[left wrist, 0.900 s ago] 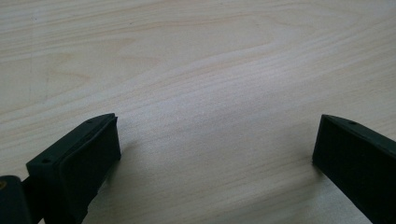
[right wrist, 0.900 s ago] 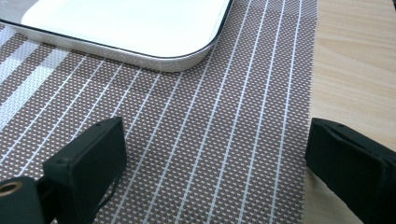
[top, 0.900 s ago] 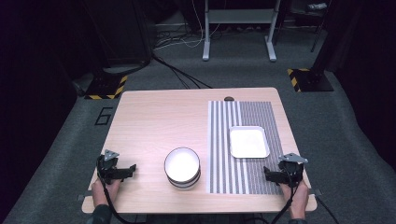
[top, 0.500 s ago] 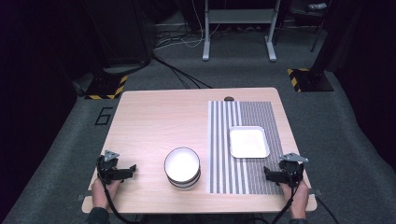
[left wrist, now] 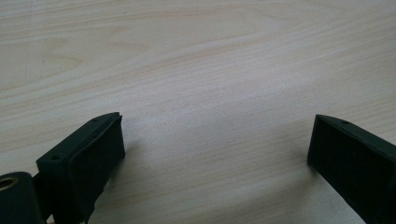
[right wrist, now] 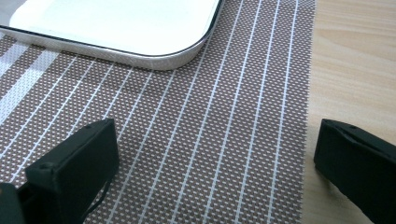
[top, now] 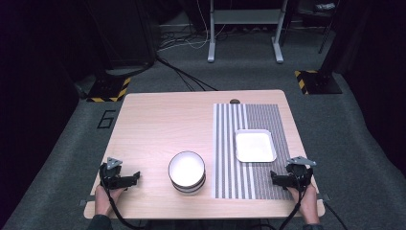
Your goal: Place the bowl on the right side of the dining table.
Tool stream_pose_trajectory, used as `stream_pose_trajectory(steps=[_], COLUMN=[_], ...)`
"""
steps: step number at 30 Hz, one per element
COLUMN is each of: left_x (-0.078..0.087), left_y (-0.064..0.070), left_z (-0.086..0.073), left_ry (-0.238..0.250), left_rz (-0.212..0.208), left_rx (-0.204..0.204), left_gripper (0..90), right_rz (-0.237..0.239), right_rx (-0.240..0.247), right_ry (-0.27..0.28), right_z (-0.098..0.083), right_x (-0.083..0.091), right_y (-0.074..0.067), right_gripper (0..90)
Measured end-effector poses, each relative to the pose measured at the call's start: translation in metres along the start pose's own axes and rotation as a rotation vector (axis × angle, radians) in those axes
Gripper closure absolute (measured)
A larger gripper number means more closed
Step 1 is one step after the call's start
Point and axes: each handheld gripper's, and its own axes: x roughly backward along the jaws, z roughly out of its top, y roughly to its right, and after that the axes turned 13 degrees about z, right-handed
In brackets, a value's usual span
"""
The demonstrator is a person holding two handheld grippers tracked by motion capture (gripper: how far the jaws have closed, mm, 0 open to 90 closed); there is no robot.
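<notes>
A stack of white bowls with dark rims (top: 186, 171) stands near the front middle of the wooden table (top: 158, 124). A white rectangular tray (top: 255, 145) lies on a striped placemat (top: 246, 120) at the right. My left gripper (top: 133, 178) rests low at the table's front left, jaws open over bare wood (left wrist: 210, 93), nothing between them. My right gripper (top: 275, 178) sits at the front right on the mat's edge, open and empty, with the tray's near corner (right wrist: 140, 28) just beyond its jaws.
A small dark round object (top: 234, 101) sits at the table's far edge by the mat. Grey carpet surrounds the table, with cables and a metal stand's legs (top: 244, 33) behind it. Yellow-black marked feet (top: 107, 88) stand at both back corners.
</notes>
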Motion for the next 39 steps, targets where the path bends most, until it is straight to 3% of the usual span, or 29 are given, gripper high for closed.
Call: stream_pose_trajectory(steps=[4,11,15,21,23,26,30,39], left_x=[0.003,0.009,0.013,0.021,0.026,0.031,0.036,0.044], left_y=[0.001,0.012,0.021,0.032,0.037,0.04,0.047,0.053], left_z=[-0.001,0.006,0.011,0.016,0.019,0.023,0.026,0.029], left_ry=[-0.008,-0.034,-0.037,-0.024,-0.013,-0.002,0.011,0.01], left_rz=[-0.007,-0.06,-0.104,-0.135,-0.154,-0.181,-0.198,-0.211], left_rx=[0.031,-0.022,-0.053,-0.078,-0.103,-0.108,-0.128,-0.13], left_gripper=[1.8,0.6,0.0,0.0,0.0,0.4,0.5,1.3], right_rz=[-0.007,-0.032,-0.014,0.011,0.019,0.052,0.07,0.102], right_rx=[-0.01,0.021,0.01,0.036,0.046,0.052,0.073,0.106], right_ry=[-0.013,-0.004,0.041,0.027,0.031,0.032,0.037,0.033], right_z=[0.001,0.001,-0.001,0.004,0.006,0.01,0.014,0.022], right_x=[0.0,0.004,0.01,0.013,0.014,0.015,0.018,0.016], right_y=[-0.001,-0.007,-0.011,-0.022,-0.027,-0.032,-0.041,-0.058], right_gripper=[0.0,1.5,2.4,2.3,2.9,3.2,3.5,3.8])
